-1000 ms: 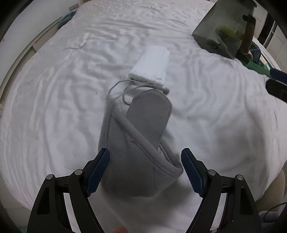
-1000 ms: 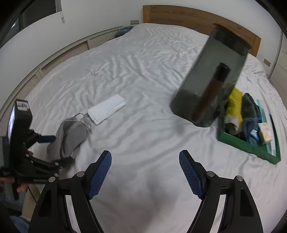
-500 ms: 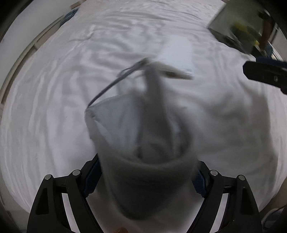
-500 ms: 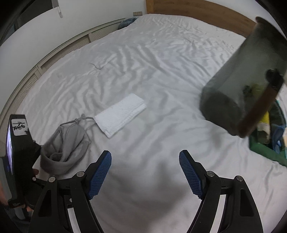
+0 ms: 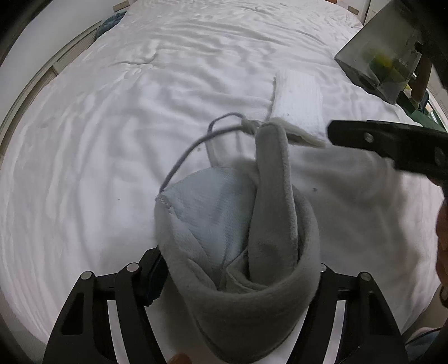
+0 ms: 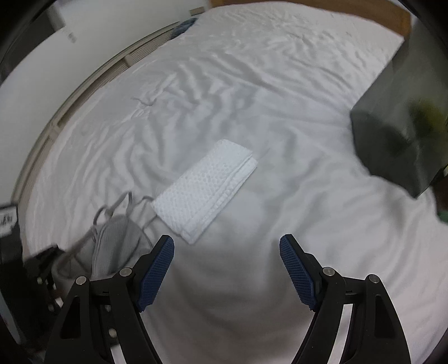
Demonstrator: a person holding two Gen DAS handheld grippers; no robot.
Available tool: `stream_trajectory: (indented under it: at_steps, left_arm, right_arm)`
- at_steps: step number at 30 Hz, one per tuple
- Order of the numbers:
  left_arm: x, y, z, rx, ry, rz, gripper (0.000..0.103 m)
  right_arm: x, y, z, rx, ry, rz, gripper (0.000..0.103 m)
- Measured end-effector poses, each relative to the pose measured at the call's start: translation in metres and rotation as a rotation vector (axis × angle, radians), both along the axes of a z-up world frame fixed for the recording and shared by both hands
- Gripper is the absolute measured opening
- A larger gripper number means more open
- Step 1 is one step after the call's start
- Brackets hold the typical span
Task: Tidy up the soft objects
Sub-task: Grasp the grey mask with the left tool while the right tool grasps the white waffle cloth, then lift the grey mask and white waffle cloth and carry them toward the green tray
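Note:
A grey fleece pouch with drawstrings (image 5: 238, 252) fills the space between the fingers of my left gripper (image 5: 238, 280), which is closed on it and holds it above the white bed. It also shows in the right wrist view (image 6: 112, 249) at lower left. A folded white towel (image 6: 204, 190) lies flat on the bed, just ahead of my right gripper (image 6: 226, 268), which is open and empty. The towel shows in the left wrist view (image 5: 299, 100) beyond the pouch. The right gripper's finger (image 5: 386, 142) crosses the left view at right.
A dark translucent bin (image 6: 403, 117) stands at the right on the bed, also in the left wrist view (image 5: 380, 53). The white sheet (image 6: 224, 84) is wrinkled. A wooden headboard (image 6: 364, 11) lies at the far end. A wall ledge (image 6: 84, 92) runs along the left.
My left gripper has closed on the grey pouch and lifted it off the bed. My right gripper has moved left and forward toward the white towel.

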State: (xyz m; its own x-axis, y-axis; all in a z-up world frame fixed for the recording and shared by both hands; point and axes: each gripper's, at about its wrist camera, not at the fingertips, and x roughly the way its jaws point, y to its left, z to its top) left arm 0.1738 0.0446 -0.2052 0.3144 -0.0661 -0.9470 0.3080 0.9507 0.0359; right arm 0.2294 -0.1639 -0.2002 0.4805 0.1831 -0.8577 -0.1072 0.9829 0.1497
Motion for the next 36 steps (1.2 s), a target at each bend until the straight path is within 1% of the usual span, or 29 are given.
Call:
stream_trajectory:
  at_steps: [1, 3, 7, 10, 13, 17, 18, 20, 21, 22, 23, 24, 25, 27, 28, 30, 33, 36]
  left_arm:
    - [0.000, 0.004, 0.001, 0.001, -0.002, 0.000, 0.066]
    - [0.002, 0.009, 0.001, 0.000, -0.002, -0.004, 0.066]
    - [0.002, 0.020, 0.001, -0.004, -0.004, -0.018, 0.066]
    - [0.001, 0.025, 0.000, -0.010, -0.008, -0.025, 0.066]
    - [0.005, 0.026, -0.001, -0.019, -0.006, -0.025, 0.066]
    - [0.013, 0.025, -0.003, -0.023, -0.007, -0.023, 0.066]
    - [0.014, 0.026, -0.003, -0.023, -0.006, -0.023, 0.066]
    - [0.016, 0.027, -0.003, -0.023, -0.007, -0.026, 0.066]
    - [0.017, 0.025, -0.003, -0.021, -0.007, -0.027, 0.066]
    - [0.018, 0.024, -0.004, -0.019, -0.007, -0.028, 0.066]
    - [0.018, 0.022, -0.004, -0.016, -0.007, -0.029, 0.064]
    - [0.010, 0.017, -0.001, -0.013, -0.008, -0.029, 0.061]
    - [0.010, 0.016, -0.001, -0.012, -0.007, -0.026, 0.059]
    - [0.009, 0.012, 0.000, -0.010, -0.006, -0.024, 0.049]
    - [0.010, 0.011, 0.001, -0.008, -0.008, -0.024, 0.046]
    - [0.012, 0.006, 0.002, -0.004, -0.007, -0.025, 0.032]
    - [0.014, 0.001, 0.007, 0.005, -0.018, -0.022, 0.023]
    - [0.015, -0.003, 0.012, 0.024, -0.031, -0.022, 0.020]
  right_arm:
    - [0.005, -0.001, -0.004, 0.029, 0.008, -0.018, 0.079]
    - [0.014, -0.001, -0.008, 0.056, 0.019, -0.048, 0.079]
    - [0.032, 0.003, -0.015, 0.082, 0.036, -0.107, 0.079]
    - [0.045, 0.012, -0.018, 0.078, 0.048, -0.150, 0.079]
    - [0.057, 0.023, -0.022, 0.046, 0.072, -0.193, 0.079]
    - [0.069, 0.037, -0.030, 0.024, 0.091, -0.204, 0.080]
    - [0.071, 0.039, -0.033, 0.009, 0.098, -0.197, 0.078]
    - [0.073, 0.039, -0.034, -0.005, 0.097, -0.182, 0.066]
    - [0.072, 0.039, -0.035, -0.018, 0.093, -0.170, 0.053]
    - [0.071, 0.037, -0.035, -0.028, 0.089, -0.159, 0.037]
    - [0.070, 0.034, -0.036, -0.029, 0.087, -0.150, 0.029]
    - [0.070, 0.031, -0.037, -0.019, 0.087, -0.140, 0.019]
    - [0.068, 0.028, -0.037, -0.014, 0.087, -0.133, 0.014]
    - [0.064, 0.024, -0.036, -0.010, 0.081, -0.110, 0.012]
    - [0.062, 0.021, -0.034, -0.011, 0.076, -0.098, 0.011]
    - [0.058, 0.019, -0.033, -0.014, 0.071, -0.082, 0.010]
    - [0.052, 0.015, -0.030, -0.003, 0.061, -0.057, 0.010]
    - [0.045, 0.011, -0.025, 0.007, 0.046, -0.036, 0.010]
